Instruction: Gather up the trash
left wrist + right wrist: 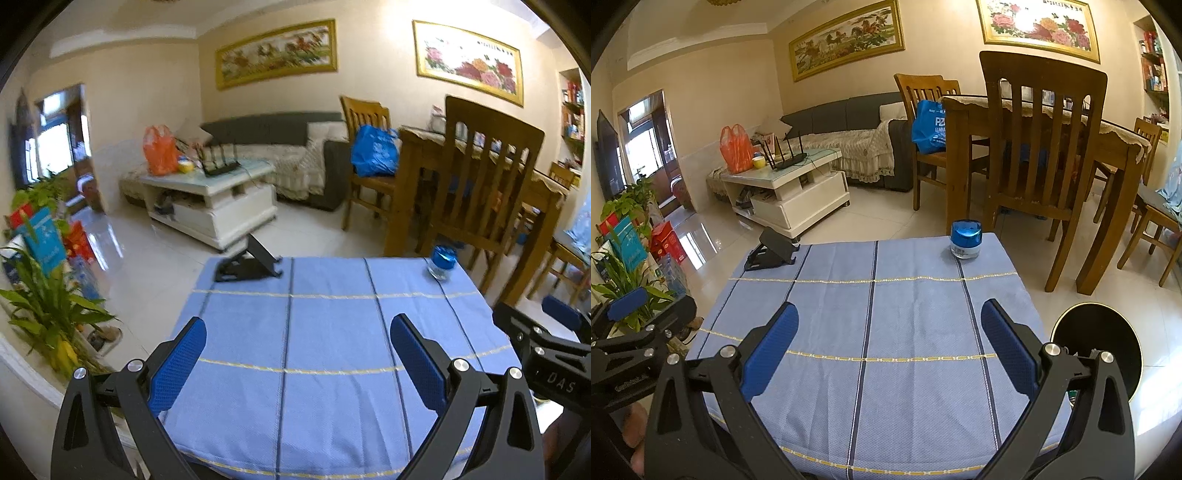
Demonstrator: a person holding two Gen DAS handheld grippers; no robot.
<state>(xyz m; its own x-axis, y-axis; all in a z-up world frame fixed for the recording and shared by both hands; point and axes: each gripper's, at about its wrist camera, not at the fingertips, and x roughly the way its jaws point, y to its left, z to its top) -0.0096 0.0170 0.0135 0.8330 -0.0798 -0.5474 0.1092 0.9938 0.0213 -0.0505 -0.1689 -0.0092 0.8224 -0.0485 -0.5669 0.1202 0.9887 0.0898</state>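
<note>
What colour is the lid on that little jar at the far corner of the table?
Shiny blue. The jar shows it best in the right wrist view.

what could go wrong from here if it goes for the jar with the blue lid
The jar stands at the far right corner of the cloth-covered table, close to the edge; a clumsy approach by the right gripper could push it off onto the floor. The bin sits low beside the table, so a release made too soon could miss it.
</note>
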